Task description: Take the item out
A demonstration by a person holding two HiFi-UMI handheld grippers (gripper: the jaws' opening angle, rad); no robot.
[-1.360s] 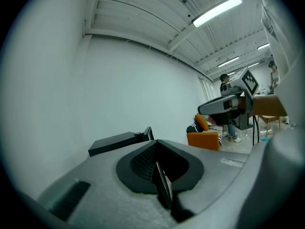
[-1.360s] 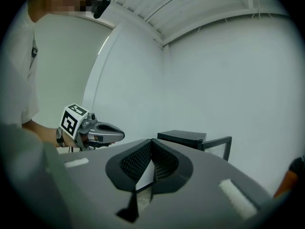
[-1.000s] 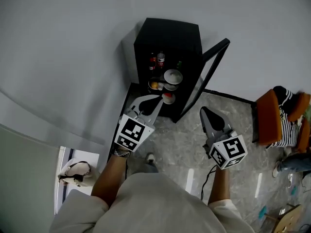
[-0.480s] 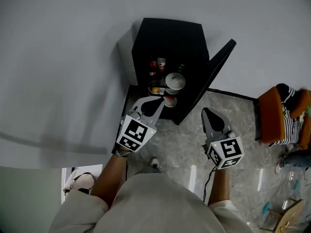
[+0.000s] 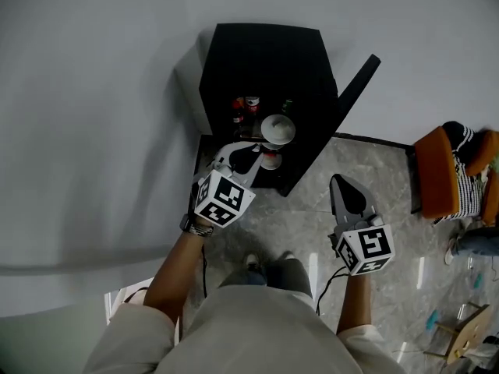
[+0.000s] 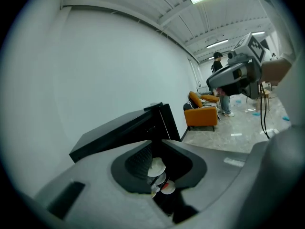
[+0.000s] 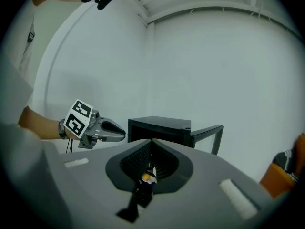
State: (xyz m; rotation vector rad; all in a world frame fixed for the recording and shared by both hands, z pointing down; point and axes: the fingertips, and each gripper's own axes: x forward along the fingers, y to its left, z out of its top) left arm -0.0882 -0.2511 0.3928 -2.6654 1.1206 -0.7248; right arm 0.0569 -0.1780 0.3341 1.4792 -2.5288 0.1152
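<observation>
Both grippers have come closer to the black box-shaped mini fridge (image 5: 265,53) since a second ago. The left gripper (image 5: 251,156) now has its tips right at the open front. Its jaws have just been opening and stand a little apart, pinching nothing; through the gap one sees the dishes further in.

A white round bowl (image 5: 277,127) sits on a shelf inside the fridge, and a small red-and-white dish (image 5: 270,160) lies lower, just beside the left tips. Red cans (image 5: 251,104) stand on the shelf above.

The fridge door (image 5: 343,107) is swung wide to the right. The right gripper (image 5: 343,184) hangs over the grey marble floor (image 5: 296,224), well apart from the fridge, with jaws pressed together and empty.
</observation>
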